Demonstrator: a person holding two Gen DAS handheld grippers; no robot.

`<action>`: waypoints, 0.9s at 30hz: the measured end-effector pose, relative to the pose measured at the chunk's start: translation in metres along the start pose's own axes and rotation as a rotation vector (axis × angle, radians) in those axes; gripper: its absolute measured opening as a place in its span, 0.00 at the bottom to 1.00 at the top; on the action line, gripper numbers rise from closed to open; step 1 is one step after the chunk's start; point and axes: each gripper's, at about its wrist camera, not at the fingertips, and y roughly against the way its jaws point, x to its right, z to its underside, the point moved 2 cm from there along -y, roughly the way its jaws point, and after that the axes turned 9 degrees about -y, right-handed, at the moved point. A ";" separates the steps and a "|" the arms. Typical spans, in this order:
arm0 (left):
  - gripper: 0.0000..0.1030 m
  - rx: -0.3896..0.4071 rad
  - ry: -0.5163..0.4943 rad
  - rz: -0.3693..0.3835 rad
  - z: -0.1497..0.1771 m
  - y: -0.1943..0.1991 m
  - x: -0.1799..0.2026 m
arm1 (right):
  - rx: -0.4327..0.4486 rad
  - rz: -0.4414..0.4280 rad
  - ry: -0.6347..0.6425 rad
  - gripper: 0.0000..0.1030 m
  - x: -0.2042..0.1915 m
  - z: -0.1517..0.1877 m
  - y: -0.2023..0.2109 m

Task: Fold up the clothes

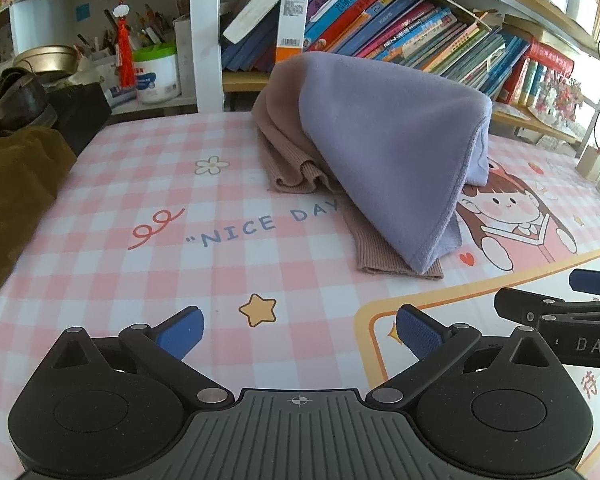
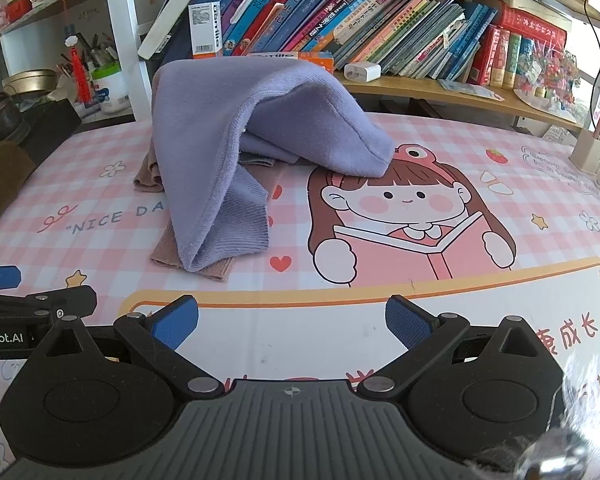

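The worktop (image 1: 100, 216) is covered by a pink checked mat, its near part left bare, probably as room for folding. Toward the far side, before the bookshelf (image 2: 420, 92), a lilac fleece garment (image 1: 388, 148) is heaped in a hump over a tan ribbed garment (image 1: 288, 152), neither yet laid flat. The left tool (image 1: 298, 334) and the right tool (image 2: 292, 322) are held low, side by side, short of the pile, fingers spread wide and empty, seemingly readied for a first grasp.

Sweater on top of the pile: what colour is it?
Lavender purple sweater, draped over a tan-brown garment. It shows best in the right wrist view.
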 end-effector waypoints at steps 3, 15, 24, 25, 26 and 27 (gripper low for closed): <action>1.00 0.000 0.000 0.000 0.000 -0.001 0.000 | -0.001 0.001 0.000 0.98 0.000 0.000 0.000; 1.00 -0.007 0.002 0.008 0.000 -0.005 -0.001 | -0.006 0.007 -0.002 0.98 -0.002 0.000 -0.003; 1.00 -0.017 0.004 0.011 0.000 -0.007 -0.001 | -0.013 0.007 -0.003 0.98 0.000 -0.001 -0.005; 1.00 -0.018 0.003 0.011 0.000 -0.008 -0.002 | -0.014 0.007 -0.004 0.98 0.000 -0.001 -0.005; 1.00 -0.019 0.002 0.011 0.000 -0.008 -0.002 | -0.015 0.007 -0.004 0.98 0.000 -0.001 -0.006; 1.00 -0.019 0.002 0.011 0.000 -0.008 -0.002 | -0.015 0.006 -0.005 0.98 0.000 -0.001 -0.006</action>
